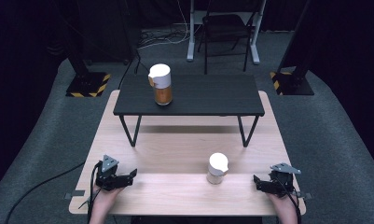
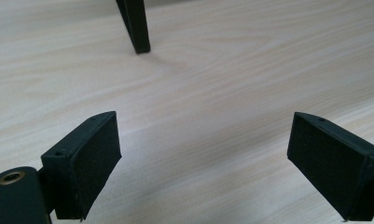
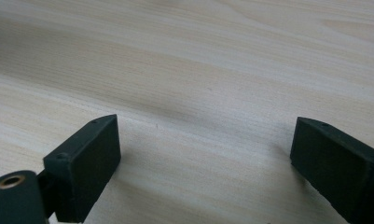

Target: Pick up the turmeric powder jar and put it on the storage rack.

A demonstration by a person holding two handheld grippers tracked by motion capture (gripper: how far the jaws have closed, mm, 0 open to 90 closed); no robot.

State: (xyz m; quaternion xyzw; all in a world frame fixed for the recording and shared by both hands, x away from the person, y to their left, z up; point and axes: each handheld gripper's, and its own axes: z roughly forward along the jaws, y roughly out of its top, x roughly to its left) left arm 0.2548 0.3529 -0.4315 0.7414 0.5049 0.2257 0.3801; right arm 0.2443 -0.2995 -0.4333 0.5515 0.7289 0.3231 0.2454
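Left gripper (image 1: 134,174) low over wooden table (image 1: 175,154), jaws spread wide, nothing between pads, bare wood below. Right gripper (image 1: 256,180) same: jaws apart, empty, resting near right front edge.

Small jar (image 1: 217,169), white lid, stands on table between both grippers, nearer right one, touching neither. Tall jar (image 1: 161,85), white lid, brown contents, upright on black shelf (image 1: 212,95) at back.

Forearms cut off at bottom edge. Small jar contents hard to make out.

Count: 2 grippers, 2 jars, 1 shelf.

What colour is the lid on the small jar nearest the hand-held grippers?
White, on the small jar with pale contents; the high view shows it best.
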